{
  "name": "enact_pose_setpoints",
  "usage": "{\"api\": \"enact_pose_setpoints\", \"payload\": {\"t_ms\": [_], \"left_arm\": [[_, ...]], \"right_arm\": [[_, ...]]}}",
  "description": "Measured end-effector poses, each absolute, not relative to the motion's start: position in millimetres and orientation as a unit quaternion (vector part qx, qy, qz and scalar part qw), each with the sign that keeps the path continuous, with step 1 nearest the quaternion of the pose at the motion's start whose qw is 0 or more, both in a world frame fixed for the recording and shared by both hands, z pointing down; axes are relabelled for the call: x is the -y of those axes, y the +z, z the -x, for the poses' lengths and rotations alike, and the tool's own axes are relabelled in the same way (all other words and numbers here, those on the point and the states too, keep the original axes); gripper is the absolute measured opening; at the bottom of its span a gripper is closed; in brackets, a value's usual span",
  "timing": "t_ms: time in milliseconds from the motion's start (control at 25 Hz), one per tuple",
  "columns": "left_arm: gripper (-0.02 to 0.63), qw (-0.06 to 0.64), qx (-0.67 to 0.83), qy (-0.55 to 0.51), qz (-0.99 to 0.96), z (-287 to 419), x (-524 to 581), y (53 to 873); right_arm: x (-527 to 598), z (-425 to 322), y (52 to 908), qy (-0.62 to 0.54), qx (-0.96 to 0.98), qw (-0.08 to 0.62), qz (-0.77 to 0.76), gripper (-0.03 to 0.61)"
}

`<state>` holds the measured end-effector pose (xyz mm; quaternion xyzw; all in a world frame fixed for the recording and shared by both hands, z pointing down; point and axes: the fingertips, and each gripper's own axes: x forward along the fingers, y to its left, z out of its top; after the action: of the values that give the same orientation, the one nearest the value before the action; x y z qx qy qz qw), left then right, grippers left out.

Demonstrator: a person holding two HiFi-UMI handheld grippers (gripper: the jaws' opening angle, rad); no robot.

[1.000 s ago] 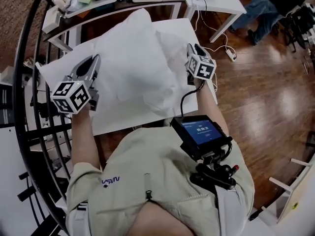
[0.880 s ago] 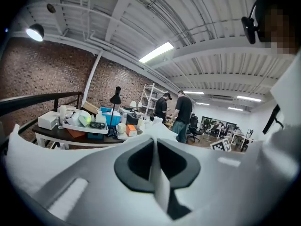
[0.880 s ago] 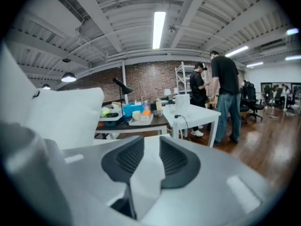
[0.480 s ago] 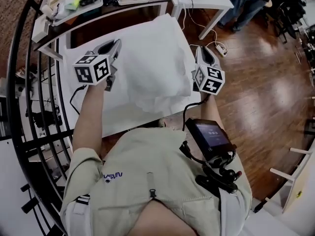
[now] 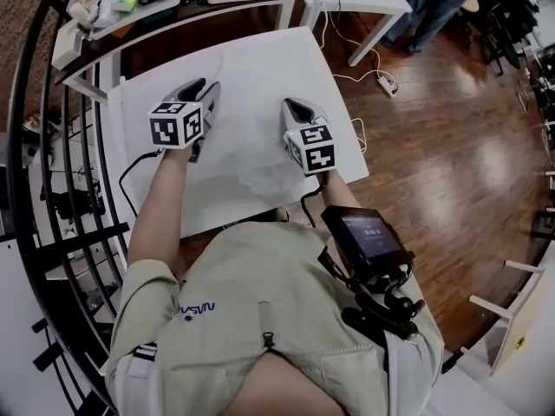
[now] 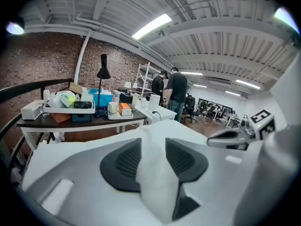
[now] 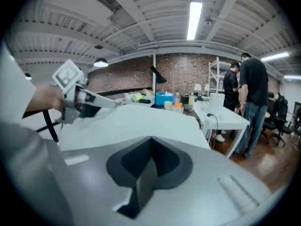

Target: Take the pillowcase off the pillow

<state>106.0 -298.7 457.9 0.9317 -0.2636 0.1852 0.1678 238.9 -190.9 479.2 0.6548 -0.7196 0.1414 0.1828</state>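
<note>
Status: removal under way, not complete as far as can be judged. The white pillow in its white cloth pillowcase lies flat on the white-topped table between the two grippers. It is white on white, so I cannot tell where case ends and pillow begins. A crumpled fold of white cloth sits near the table's front edge, just ahead of the person. The left gripper has just been opening. Its jaws stand partly apart with a loose strip of the case between them, and the ribbed pads show on either side, so it is not clamped. The right gripper has just closed, jaws fully together, with no cloth visible between them. Left to do, by judgement: re-grip case and pillow separately and draw them apart. Room: open tabletop ahead. The table's right edge drops to brown wood floor, where a white power strip lies. A black curved railing runs close on the left. A dark cluttered table stands just beyond the far edge, limiting pulls in that direction.
</note>
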Motion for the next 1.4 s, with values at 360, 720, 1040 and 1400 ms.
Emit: {"api": "enact_pose_setpoints", "payload": {"t_ms": [360, 720, 1040, 1400], "left_arm": [[0.125, 0.129, 0.388, 0.220, -0.885, 50, 254, 538], [0.005, 0.030, 0.425, 0.091, -0.900, 56, 232, 438], [0.005, -0.071, 0.462, 0.009, -0.884, 30, 204, 303], [0.000, -0.097, 0.474, 0.049, -0.874, 4, 155, 308]], "right_arm": [[197, -272, 529, 0.189, 0.675, 0.197, -0.686, 0.005], [196, -269, 458, 0.140, 0.669, 0.120, -0.720, 0.005], [175, -210, 299, -0.019, 0.715, -0.013, -0.698, 0.003], [123, -188, 286, -0.045, 0.734, -0.021, -0.678, 0.003]]}}
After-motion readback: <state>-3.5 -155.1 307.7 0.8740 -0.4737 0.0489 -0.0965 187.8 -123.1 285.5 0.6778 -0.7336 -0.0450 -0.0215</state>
